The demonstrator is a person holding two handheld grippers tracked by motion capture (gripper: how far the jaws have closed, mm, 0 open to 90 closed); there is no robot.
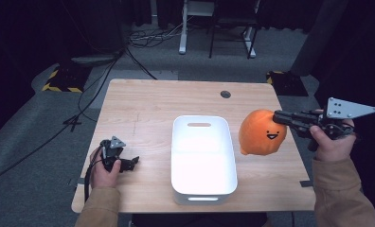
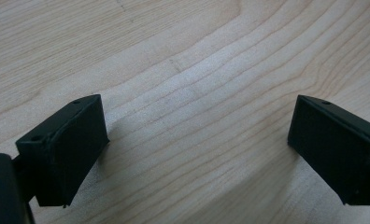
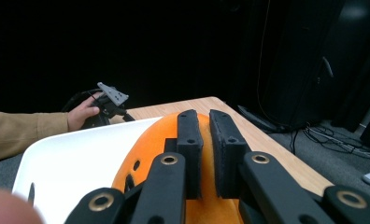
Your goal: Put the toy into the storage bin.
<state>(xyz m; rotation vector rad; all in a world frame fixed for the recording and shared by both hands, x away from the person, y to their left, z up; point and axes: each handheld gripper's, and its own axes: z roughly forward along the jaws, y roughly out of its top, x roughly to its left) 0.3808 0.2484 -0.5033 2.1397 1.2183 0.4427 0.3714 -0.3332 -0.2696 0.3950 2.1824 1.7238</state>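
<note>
Nearest us, our left gripper (image 1: 129, 163) rests low on the pale wooden counter (image 1: 143, 109), its jaws spread wide over bare wood with nothing between them. Mid-counter sits the white rectangular plastic bin (image 1: 203, 160), its long axis running away from us. Just right of the bin hangs the round orange plush toy with a stitched smile (image 1: 262, 133), off the counter, pinched at its top by the closed jaws of our right gripper (image 1: 276, 116). The bin's opening lies left of and below the toy, so the right hand is the nearer one.
</note>
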